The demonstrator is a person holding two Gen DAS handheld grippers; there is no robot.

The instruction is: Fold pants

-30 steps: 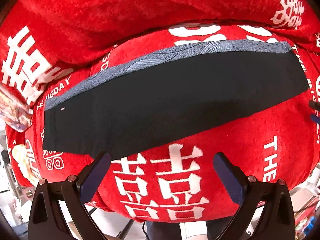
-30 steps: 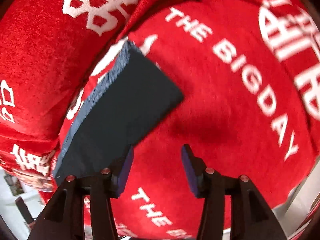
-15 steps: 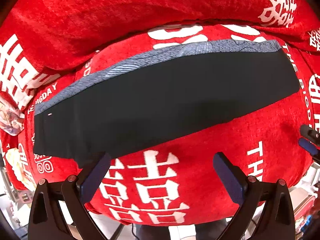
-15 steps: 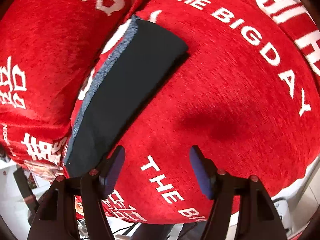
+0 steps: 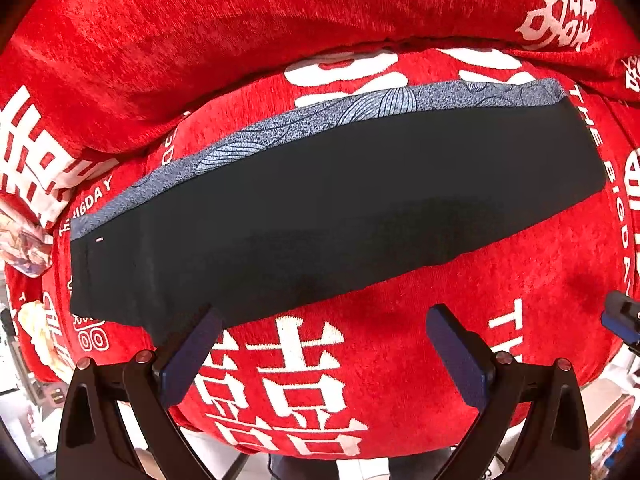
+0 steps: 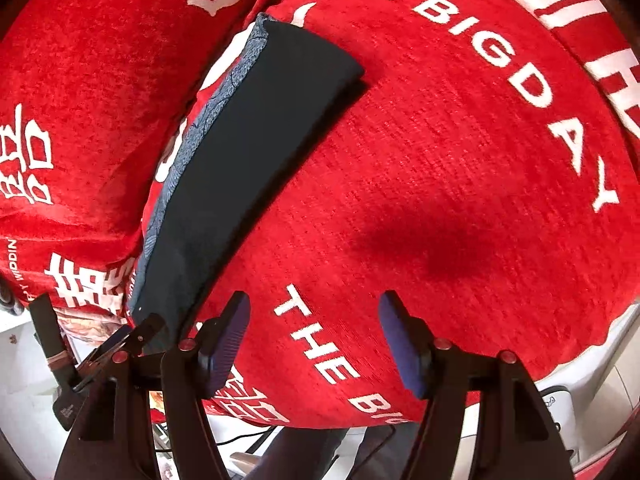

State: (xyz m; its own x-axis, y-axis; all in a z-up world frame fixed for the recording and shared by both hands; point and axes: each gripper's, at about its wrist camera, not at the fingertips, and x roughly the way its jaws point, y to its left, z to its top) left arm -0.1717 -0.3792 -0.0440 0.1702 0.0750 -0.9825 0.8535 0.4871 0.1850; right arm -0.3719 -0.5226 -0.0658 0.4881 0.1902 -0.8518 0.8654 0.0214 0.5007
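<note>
From my left gripper [image 5: 324,344] the pants [image 5: 328,216] lie just ahead, a long dark strip already doubled lengthwise on the red cushion [image 5: 520,320], with a grey patterned band [image 5: 360,112] showing along the far edge. The long axis runs from about 8 o'clock to 2 o'clock across my left view; the wider end sits at 8 o'clock, and the narrower end points to 2 o'clock. My left fingers [image 5: 192,354] are spread wide and hold nothing, the left one right at the near edge of the cloth (whether it touches, I cannot tell).

From my right gripper [image 6: 316,338] the same strip runs away from about 7 o'clock to 12 o'clock, off to the left of my fingers [image 6: 226,338], which are also spread and empty over bare cushion. I judge the left hand nearer the wide end, the right nearer the narrow one, so the next fold should bring one end over the other along that axis.
</note>
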